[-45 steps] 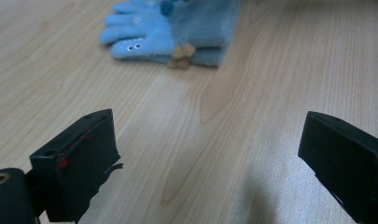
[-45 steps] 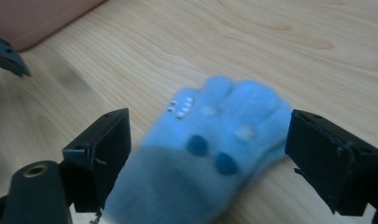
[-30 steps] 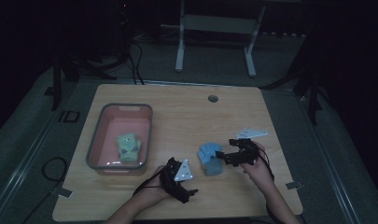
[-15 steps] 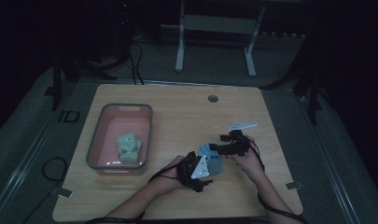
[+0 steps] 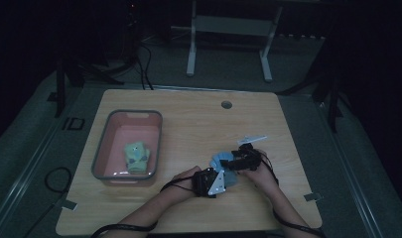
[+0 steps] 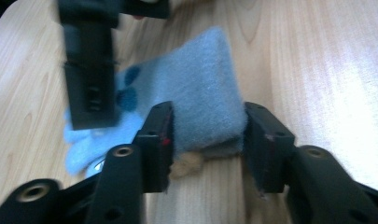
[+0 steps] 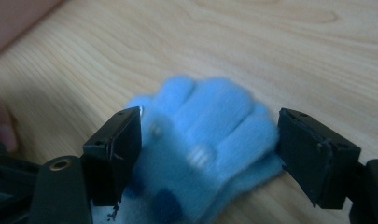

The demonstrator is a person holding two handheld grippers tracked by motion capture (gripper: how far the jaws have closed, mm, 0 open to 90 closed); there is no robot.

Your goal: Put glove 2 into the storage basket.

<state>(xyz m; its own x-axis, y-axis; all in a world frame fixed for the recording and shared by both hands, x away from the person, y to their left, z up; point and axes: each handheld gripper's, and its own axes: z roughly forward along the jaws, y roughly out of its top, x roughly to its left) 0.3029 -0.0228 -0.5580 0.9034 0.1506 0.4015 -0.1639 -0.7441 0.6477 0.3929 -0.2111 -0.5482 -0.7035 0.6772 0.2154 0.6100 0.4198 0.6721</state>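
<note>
A blue glove [image 5: 221,161] with dark spots lies flat on the wooden table [image 5: 198,124], right of centre. My left gripper [image 6: 208,111] has its jaws on either side of the glove's [image 6: 205,98] cuff; they have just been closing and now press on it. My right gripper [image 7: 210,116] straddles the glove's [image 7: 210,126] fingers, with a gap at the right jaw. Its jaws have narrowed slightly but stand open. In the high view the left gripper [image 5: 219,177] is at the glove's near end and the right gripper [image 5: 234,160] at its right side.
A pink bin [image 5: 100,148] stands at the table's left with a green glove [image 5: 136,155] inside. A round hole [image 5: 227,104] is near the far edge. Beyond the table stand metal frame legs [image 5: 191,44] on the floor. The right gripper [image 6: 91,70] hangs close ahead in the left gripper view.
The left hand slid right to the glove's near end and its jaws closed on the cuff. The right hand came down and left over the glove's fingers.
</note>
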